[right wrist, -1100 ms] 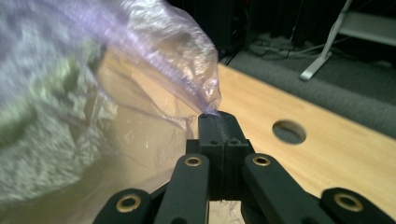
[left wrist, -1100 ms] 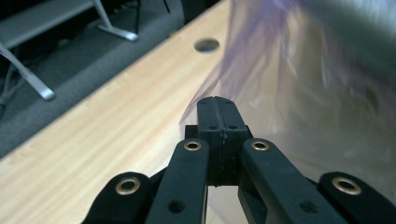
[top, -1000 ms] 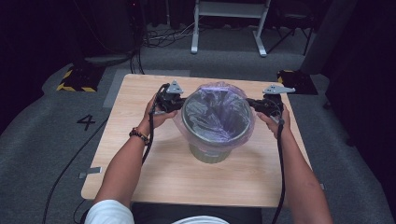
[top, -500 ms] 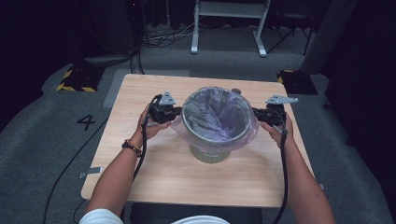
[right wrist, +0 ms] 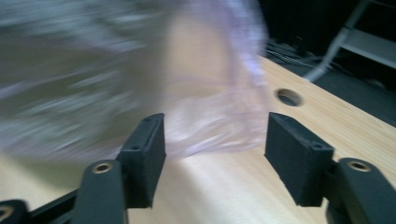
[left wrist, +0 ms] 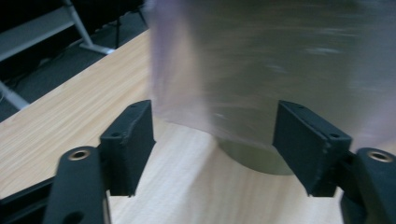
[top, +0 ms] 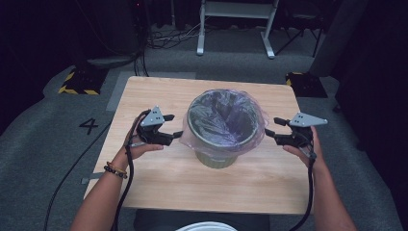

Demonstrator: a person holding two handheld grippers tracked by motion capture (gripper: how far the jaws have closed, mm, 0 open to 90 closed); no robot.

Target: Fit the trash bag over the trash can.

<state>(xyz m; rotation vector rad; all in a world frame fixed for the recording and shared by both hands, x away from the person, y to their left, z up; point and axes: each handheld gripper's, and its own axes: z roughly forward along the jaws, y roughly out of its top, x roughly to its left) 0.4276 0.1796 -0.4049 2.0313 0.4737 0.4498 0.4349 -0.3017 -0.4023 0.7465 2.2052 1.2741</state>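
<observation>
- One bin (top: 222, 144), a round greenish one, stands upright near the middle of the surface (top: 159, 180), a little toward its far half.
- One bag (top: 219, 120), thin clear-purple plastic, lines the bin; its edge is folded over the rim and hangs loosely down the outside wall all round.
- Two hand-held grippers, one on each side of the bin, each in one of the person's hands.
- The left hand-held gripper (top: 177, 136) points at the bin's left side, its tips just beside the hanging bag edge. Its jaws have just been opening and stand spread; in the left gripper view the gap frames the bag and bin farther off, with nothing pinched.
- The right hand-held gripper (top: 268, 128) points at the bin's right side, tips near the bag's overhang. Its jaws have also just been opening and stand spread, with no plastic caught between them.
- Open wood runs in front of the bin to the near edge, and behind it to the far edge; each side strip holds one hand.
- One round hole (right wrist: 288, 97) sits in the surface, in the right gripper view.
- Both gripper views are blurred, so the bag's folds are hard to make out; whether the tips brush the plastic I cannot tell.
</observation>
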